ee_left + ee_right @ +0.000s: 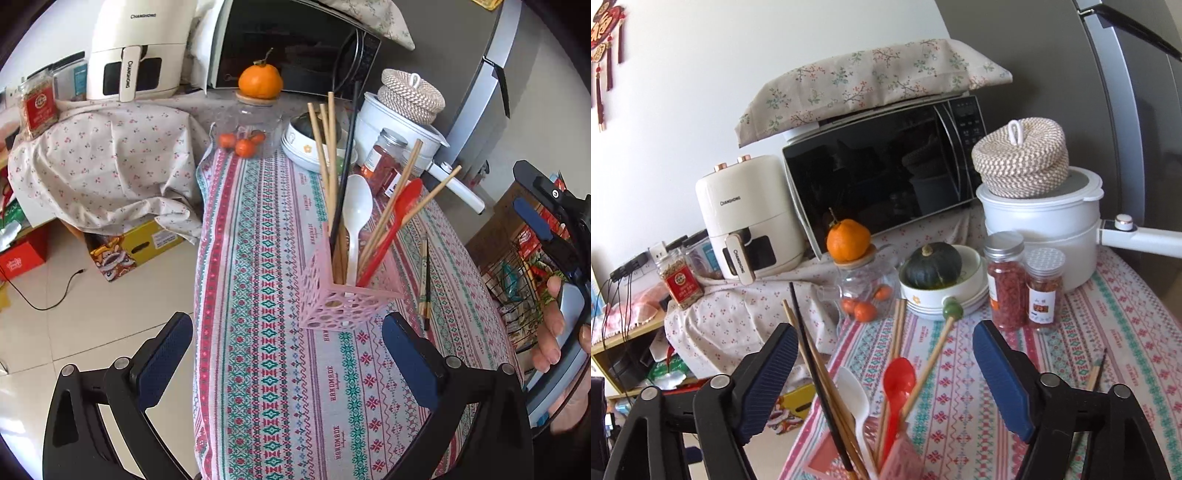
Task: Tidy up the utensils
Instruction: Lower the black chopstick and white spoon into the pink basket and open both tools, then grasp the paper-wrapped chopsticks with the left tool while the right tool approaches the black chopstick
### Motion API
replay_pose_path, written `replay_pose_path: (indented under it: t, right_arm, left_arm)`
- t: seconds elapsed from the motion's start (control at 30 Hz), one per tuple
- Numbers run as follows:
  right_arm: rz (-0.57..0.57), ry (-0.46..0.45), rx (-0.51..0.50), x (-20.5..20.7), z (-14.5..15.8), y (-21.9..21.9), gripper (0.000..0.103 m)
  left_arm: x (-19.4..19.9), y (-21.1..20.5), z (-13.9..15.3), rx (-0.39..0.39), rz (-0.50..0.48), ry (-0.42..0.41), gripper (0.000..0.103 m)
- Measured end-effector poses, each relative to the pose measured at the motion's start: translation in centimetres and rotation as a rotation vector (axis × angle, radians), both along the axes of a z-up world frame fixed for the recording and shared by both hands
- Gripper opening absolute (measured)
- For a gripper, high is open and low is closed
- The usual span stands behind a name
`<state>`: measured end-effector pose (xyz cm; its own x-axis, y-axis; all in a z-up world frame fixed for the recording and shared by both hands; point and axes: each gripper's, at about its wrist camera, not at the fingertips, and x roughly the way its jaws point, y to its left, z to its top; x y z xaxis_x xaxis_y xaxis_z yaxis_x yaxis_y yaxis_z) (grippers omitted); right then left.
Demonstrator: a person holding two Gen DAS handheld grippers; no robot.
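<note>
— Ribbed blue pads on the left gripper (287,354) sit nearest the lens, spread wide with nothing between them, over the woven patterned tablecloth (266,387).

— And the right gripper (884,384)?

— Its jaws stand wide too, holding nothing. It hangs just above the pink utensil holder (343,295), a square plastic basket with lattice-cut walls that stands on the cloth.

— What's inside it?

— A white plastic spoon (355,218), a red spoon (397,221), several bamboo chopsticks (328,155) and one black chopstick (345,177), all upright or leaning. Two more chopsticks (424,280) lie flat on the cloth just beside the holder, one pale and one dark.

— Other containers?

— A clear glass jar (862,291) with small oranges inside and a big orange (848,240) on its wooden lid. A white bowl (945,288) holds a dark green squash (932,266). Two clear jars (1021,291) with metal lids carry red dried contents. Behind them, a white pot (1041,229) bears a coiled rope basket (1021,162).
</note>
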<state>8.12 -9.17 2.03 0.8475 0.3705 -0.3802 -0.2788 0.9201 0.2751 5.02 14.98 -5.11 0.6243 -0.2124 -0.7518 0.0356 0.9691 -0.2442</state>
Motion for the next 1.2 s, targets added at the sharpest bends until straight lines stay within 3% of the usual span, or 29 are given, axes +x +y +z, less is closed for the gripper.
replay_pose_path:
  t: [0.13,0.4,0.57,0.77,1.0,1.2]
  right_arm:
    - [-0.054,0.08,-0.005,-0.3,-0.3,-4.1,0.103]
    - [-0.196,0.299,0.074,-0.1,-2.9,-13.3,0.103]
    - [-0.244,0.434,0.138,0.4,-5.1,-17.9,0.103]
    - [-0.288,0.549,0.089,1.3,-7.5,-21.3,0.103]
    - [-0.27,0.686,0.033,2.5,-10.8,-22.8,0.103]
    - [-0.252,0.754,-0.044,3.4,-11.9,-24.0,0.103]
  left_arm:
    - [-0.5,-2.0,0.7,0.016,-0.035,-0.011,0.103]
    - [-1.3,-8.1,2.5,0.068,-0.106,-0.037,0.103]
    - [-1.2,-13.1,2.0,0.142,-0.179,-0.033,0.103]
    - [0.0,-19.6,0.9,0.22,-0.254,-0.059,0.103]
    - [5.2,-25.9,-1.4,0.298,-0.31,0.02,0.103]
    - [11.2,-27.8,-4.0,0.317,-0.261,0.11,0.103]
